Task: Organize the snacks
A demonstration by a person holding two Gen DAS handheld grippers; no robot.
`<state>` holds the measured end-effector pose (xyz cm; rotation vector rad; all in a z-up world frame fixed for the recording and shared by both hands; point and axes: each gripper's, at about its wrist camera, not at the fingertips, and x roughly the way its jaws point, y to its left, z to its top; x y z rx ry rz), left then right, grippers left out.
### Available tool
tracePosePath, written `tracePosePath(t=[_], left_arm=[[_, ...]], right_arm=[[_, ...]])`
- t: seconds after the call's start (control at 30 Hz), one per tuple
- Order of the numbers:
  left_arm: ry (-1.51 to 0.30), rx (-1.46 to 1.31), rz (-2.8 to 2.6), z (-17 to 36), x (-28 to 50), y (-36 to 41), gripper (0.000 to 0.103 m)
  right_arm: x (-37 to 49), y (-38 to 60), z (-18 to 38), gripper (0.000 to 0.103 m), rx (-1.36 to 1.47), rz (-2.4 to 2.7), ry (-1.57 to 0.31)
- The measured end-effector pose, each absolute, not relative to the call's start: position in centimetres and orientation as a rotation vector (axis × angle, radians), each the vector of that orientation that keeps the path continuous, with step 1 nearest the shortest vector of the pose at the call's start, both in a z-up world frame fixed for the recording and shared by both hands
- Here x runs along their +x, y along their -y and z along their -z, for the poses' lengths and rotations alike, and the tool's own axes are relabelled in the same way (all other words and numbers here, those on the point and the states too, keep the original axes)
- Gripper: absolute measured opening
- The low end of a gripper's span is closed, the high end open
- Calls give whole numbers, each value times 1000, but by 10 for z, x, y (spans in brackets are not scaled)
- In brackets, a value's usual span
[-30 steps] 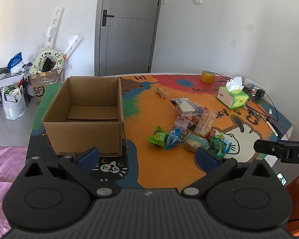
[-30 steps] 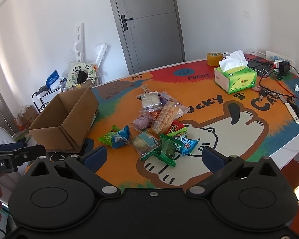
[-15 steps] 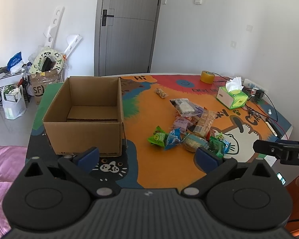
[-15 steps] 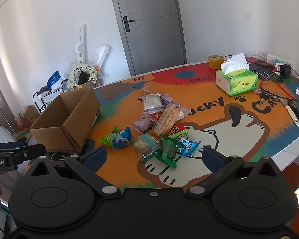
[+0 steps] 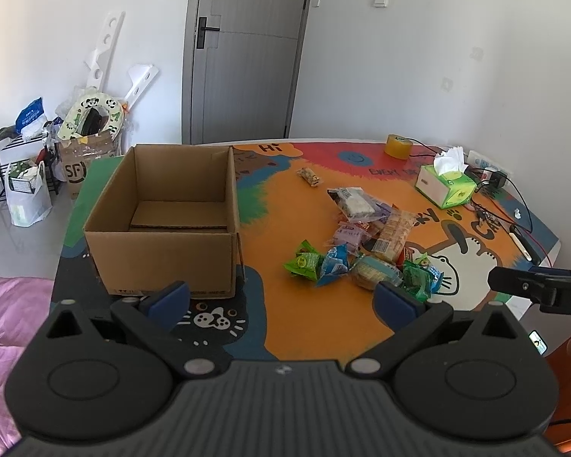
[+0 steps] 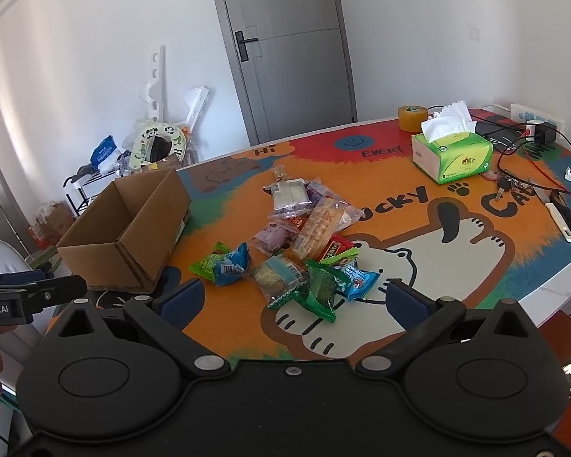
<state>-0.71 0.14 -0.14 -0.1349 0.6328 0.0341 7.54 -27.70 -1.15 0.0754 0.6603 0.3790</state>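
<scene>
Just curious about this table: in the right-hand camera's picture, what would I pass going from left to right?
Cardboard box → pile of snack packets → green tissue box → white-handled knife.

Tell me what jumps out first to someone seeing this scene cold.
The bright cartoon table mat grabs the eye, with a heap of snack packets in its middle. To their left stands an open cardboard box, nothing visible inside. At the mat's far right sits a green tissue box. Both tongs, left and right, hang open near the table's front edge.
</scene>
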Motion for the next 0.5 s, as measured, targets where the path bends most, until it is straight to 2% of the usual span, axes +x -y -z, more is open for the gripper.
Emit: tracePosePath(t=[0.5], left_arm=[[-632, -162, -12, 12, 4, 2, 102]], right_arm=[[86, 282, 30, 103, 61, -392, -649]])
